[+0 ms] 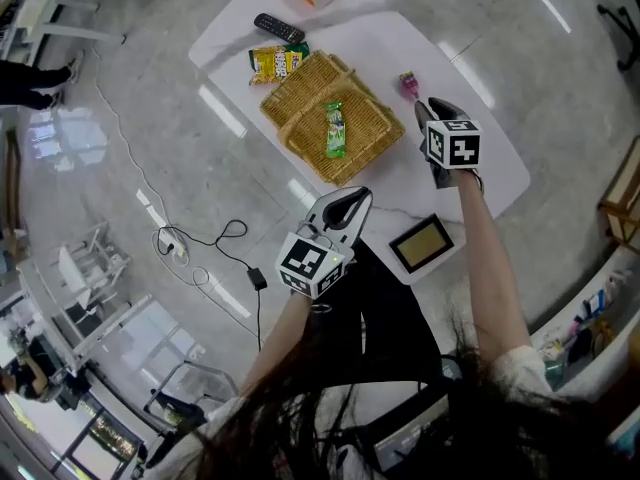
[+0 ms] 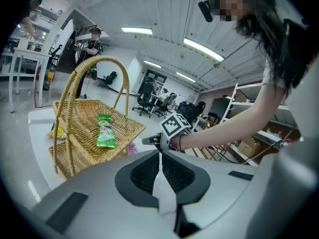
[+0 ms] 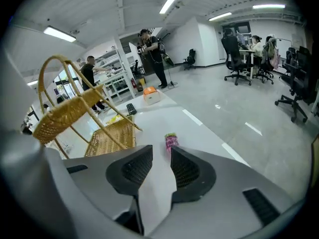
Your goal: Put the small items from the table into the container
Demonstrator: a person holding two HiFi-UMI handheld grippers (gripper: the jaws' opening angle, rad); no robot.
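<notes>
Packet (image 1: 408, 85): pink, lying on tabletop (image 1: 400, 38), just ahead of right gripper (image 3: 162, 151), whose jaws stand apart, empty.
Left gripper (image 2: 160, 156): jaws clenched, empty, short of basket (image 1: 290, 108).
Risk: a shallow pinch could skid it toward the edge.

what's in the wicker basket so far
One green snack packet lies on the slanted woven surface of the basket. Nothing else shows there. The space beneath that woven surface is covered, so anything under it cannot be seen.
</notes>
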